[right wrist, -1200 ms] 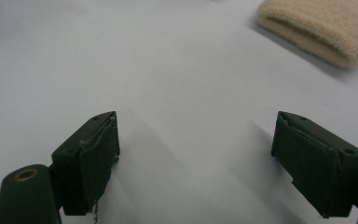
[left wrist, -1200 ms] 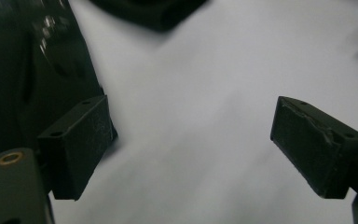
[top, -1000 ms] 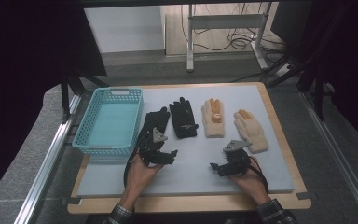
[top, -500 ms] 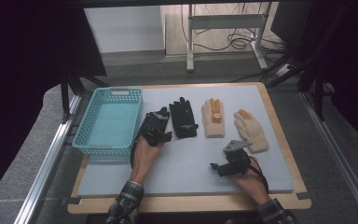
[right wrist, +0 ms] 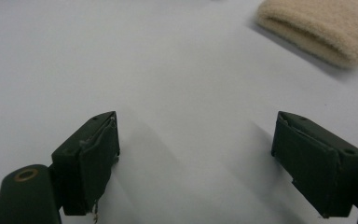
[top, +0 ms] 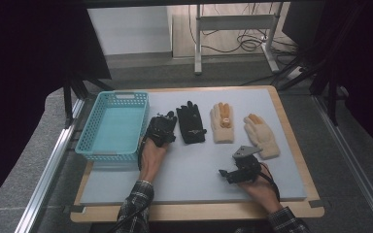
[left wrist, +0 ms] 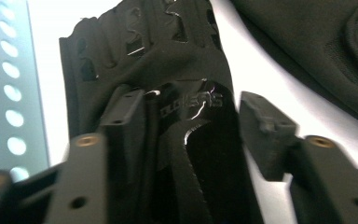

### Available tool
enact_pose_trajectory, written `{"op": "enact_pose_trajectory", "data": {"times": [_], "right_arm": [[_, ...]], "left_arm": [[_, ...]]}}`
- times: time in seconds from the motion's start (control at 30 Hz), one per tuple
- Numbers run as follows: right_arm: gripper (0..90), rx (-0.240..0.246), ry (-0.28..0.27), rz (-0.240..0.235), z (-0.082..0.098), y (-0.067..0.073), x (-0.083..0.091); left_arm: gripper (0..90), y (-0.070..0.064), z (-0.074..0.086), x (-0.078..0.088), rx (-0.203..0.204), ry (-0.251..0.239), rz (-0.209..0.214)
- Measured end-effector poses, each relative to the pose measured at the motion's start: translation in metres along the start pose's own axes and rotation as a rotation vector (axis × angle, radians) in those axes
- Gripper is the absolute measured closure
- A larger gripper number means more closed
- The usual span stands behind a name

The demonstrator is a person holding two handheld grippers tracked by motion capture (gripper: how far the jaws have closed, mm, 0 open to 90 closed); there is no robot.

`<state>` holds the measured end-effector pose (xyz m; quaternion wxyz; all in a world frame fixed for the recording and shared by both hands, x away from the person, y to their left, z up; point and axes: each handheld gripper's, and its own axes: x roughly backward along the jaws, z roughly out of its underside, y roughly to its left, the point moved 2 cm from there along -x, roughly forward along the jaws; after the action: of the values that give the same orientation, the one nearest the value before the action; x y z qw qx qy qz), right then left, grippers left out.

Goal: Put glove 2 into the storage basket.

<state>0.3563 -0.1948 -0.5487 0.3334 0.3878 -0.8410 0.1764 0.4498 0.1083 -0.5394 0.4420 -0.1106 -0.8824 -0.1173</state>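
Note:
Four gloves lie in a row on the pale mat [top: 194,170]: two black ones [top: 164,121] [top: 191,124] and two beige ones with orange fingertips [top: 222,121] [top: 261,135]. My left gripper [top: 159,133] sits low over the leftmost black glove [left wrist: 168,60]. Its jaws have just been closing and straddle the glove's cuff. The left pad [left wrist: 126,116] touches the fabric, while a thin gap shows beside the right pad [left wrist: 261,126]. My right gripper [top: 226,174] [right wrist: 196,149] rests open over bare mat, with a beige cuff [right wrist: 317,28] ahead of it.
A teal plastic basket [top: 114,150] stands at the mat's left edge, close beside the left hand; its perforated wall [left wrist: 4,93] is in the left gripper view. The mat lies on a wooden board [top: 199,213]. Table legs and cables stand beyond the far edge.
The left hand has moved away from the person and down onto the leftmost black glove, and its jaws have narrowed around the cuff. The right hand has stayed put.

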Motion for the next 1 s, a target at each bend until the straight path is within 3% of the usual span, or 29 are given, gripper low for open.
{"op": "enact_pose_trajectory", "data": {"times": [0.07,0.13,0.3,0.43,0.47,0.5,0.53,0.6,0.63,0.7,0.73,0.77,0.8,0.83,0.93,1.0], "right_arm": [[14.6,0.000,0.000,0.000,0.000,0.000,0.000],[14.5,-0.001,0.000,0.000,0.000,0.000,0.000],[14.6,-0.001,0.000,0.000,0.000,0.000,0.000],[14.6,0.002,0.000,0.000,0.000,0.000,0.000],[14.5,0.000,0.001,0.000,0.000,0.000,0.000],[14.5,0.000,0.001,0.000,0.000,0.000,0.000],[14.6,0.000,0.001,0.000,0.000,0.000,0.000],[14.6,0.001,0.001,0.000,0.000,0.000,0.000],[14.6,0.001,0.001,0.000,0.000,0.000,0.000],[14.6,0.000,0.001,0.000,0.000,0.000,0.000],[14.5,0.000,0.000,0.000,0.000,0.000,0.000],[14.5,0.000,0.000,0.000,0.000,0.000,0.000],[14.5,0.001,0.000,0.000,0.000,0.000,0.000],[14.5,0.001,0.000,0.000,0.000,0.000,0.000],[14.5,0.002,-0.001,0.001,0.000,0.000,0.000],[14.5,0.001,0.000,0.000,0.000,0.000,0.000]], "left_arm": [[71.1,0.001,0.001,0.001,-0.018,0.001,-0.036],[79.1,0.004,0.001,0.002,-0.007,-0.008,-0.036],[84.1,0.006,-0.001,0.012,0.027,-0.072,-0.007],[84.2,0.002,-0.006,0.030,0.011,-0.098,0.012],[84.1,0.000,-0.009,0.042,0.002,-0.122,0.044],[84.1,0.000,-0.009,0.042,0.002,-0.122,0.044],[84.0,-0.004,-0.011,0.057,-0.008,-0.150,0.089],[84.0,-0.011,-0.012,0.071,-0.028,-0.180,0.140],[83.9,-0.011,-0.012,0.071,-0.028,-0.180,0.140],[83.7,-0.025,-0.009,0.092,-0.064,-0.215,0.230],[83.6,-0.031,-0.007,0.097,-0.080,-0.223,0.260],[83.5,-0.031,-0.007,0.097,-0.080,-0.223,0.260],[83.4,-0.045,-0.003,0.106,-0.112,-0.236,0.309],[83.3,-0.045,-0.003,0.106,-0.112,-0.236,0.309],[83.0,-0.072,0.008,0.110,-0.174,-0.235,0.381],[82.4,-0.092,0.018,0.103,-0.212,-0.206,0.423]]}}
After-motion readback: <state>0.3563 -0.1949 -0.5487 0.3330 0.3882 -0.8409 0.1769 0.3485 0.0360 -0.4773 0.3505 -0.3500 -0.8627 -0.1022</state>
